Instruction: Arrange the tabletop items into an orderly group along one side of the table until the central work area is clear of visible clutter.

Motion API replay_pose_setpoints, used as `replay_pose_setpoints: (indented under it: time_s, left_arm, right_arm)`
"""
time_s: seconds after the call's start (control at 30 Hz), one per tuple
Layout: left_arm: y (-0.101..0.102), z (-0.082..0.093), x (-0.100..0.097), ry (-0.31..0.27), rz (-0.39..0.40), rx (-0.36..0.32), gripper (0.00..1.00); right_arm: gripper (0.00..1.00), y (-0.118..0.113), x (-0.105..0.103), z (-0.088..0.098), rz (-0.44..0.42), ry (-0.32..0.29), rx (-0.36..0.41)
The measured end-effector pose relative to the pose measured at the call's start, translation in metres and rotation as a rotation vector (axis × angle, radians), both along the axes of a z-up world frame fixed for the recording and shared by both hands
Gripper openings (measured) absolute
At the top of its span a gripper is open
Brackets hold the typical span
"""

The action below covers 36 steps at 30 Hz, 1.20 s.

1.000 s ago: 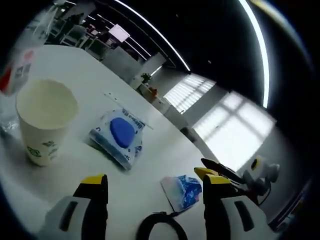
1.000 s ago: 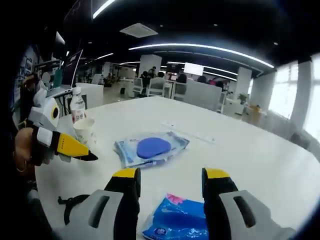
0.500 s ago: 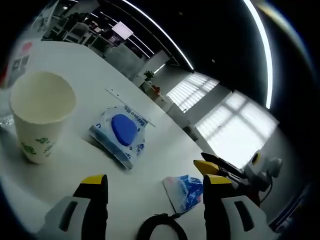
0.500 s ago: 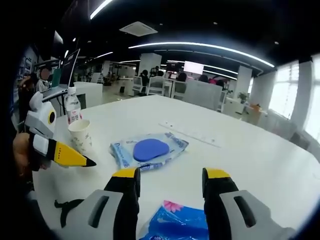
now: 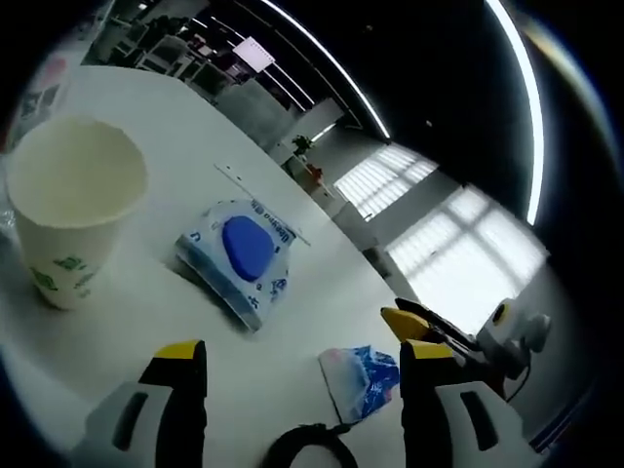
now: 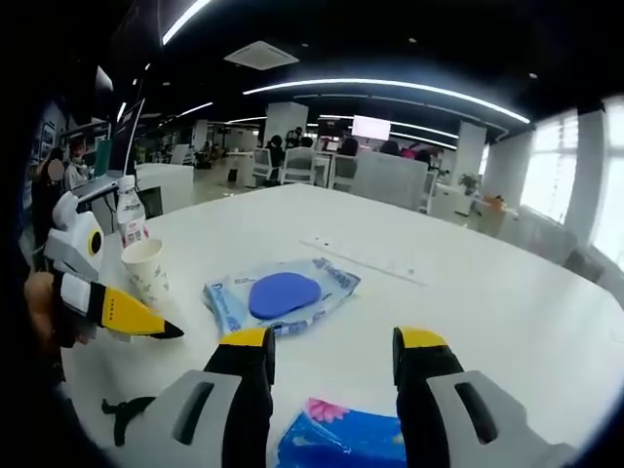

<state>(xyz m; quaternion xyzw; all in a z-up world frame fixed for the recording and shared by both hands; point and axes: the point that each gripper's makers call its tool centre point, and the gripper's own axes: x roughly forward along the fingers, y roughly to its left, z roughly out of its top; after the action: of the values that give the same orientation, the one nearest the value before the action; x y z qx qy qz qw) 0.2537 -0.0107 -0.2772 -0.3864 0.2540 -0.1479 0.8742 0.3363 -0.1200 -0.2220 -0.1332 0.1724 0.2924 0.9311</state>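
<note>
Shifted: I've backed my right gripper [image 6: 331, 353] off the tissue pack [image 6: 341, 439] (jaws wide, empty); left gripper [image 5: 292, 366] likewise. Wipes pack [image 6: 281, 292], paper cup [image 6: 144, 270], bottle [image 6: 128, 218] ahead, ungrouped.

Open claw [image 6: 333, 353] above tissue pack [image 6: 341, 441]

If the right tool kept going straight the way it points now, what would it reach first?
Most likely the small blue tissue pack, lying on the white table right at the open right tool. Beyond it lies the wet-wipes pack with the blue lid. Depth is hard to judge.
</note>
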Motion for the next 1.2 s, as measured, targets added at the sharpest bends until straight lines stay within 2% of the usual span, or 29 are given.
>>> replay_pose_setpoints:
  time_s: [0.1,0.13,0.27,0.73,0.87,0.97,1.1,1.2]
  left_arm:
    - [-0.002,-0.002,0.001,0.015,0.011,-0.018,0.81]
    - [-0.003,0.0,0.002,0.025,0.029,-0.065,0.82]
    - [0.001,0.004,-0.001,0.022,0.031,-0.04,0.82]
    - [0.0,0.006,-0.003,0.034,0.044,-0.048,0.81]
    - [0.001,0.007,-0.002,0.038,0.053,-0.061,0.79]
    - [0.002,0.006,-0.002,0.039,0.062,-0.066,0.79]
    - [-0.001,0.008,-0.001,0.039,0.062,-0.065,0.78]
    - [0.001,0.008,0.0,0.041,0.07,-0.065,0.77]
  right_arm:
    - [0.46,0.0,0.004,-0.003,-0.005,0.015,0.014]
    - [0.46,0.0,0.005,-0.004,-0.007,0.016,0.019]
    - [0.46,0.0,0.009,-0.006,-0.009,0.019,0.037]
    - [0.45,0.001,0.023,-0.011,-0.017,0.047,0.083]
    - [0.45,0.006,0.024,-0.004,-0.003,0.012,0.118]
    - [0.45,0.011,0.028,-0.002,0.016,0.025,0.154]
    - [0.45,0.014,0.038,0.0,0.018,-0.013,0.094]
    - [0.45,0.018,0.044,-0.001,0.027,-0.006,0.094]
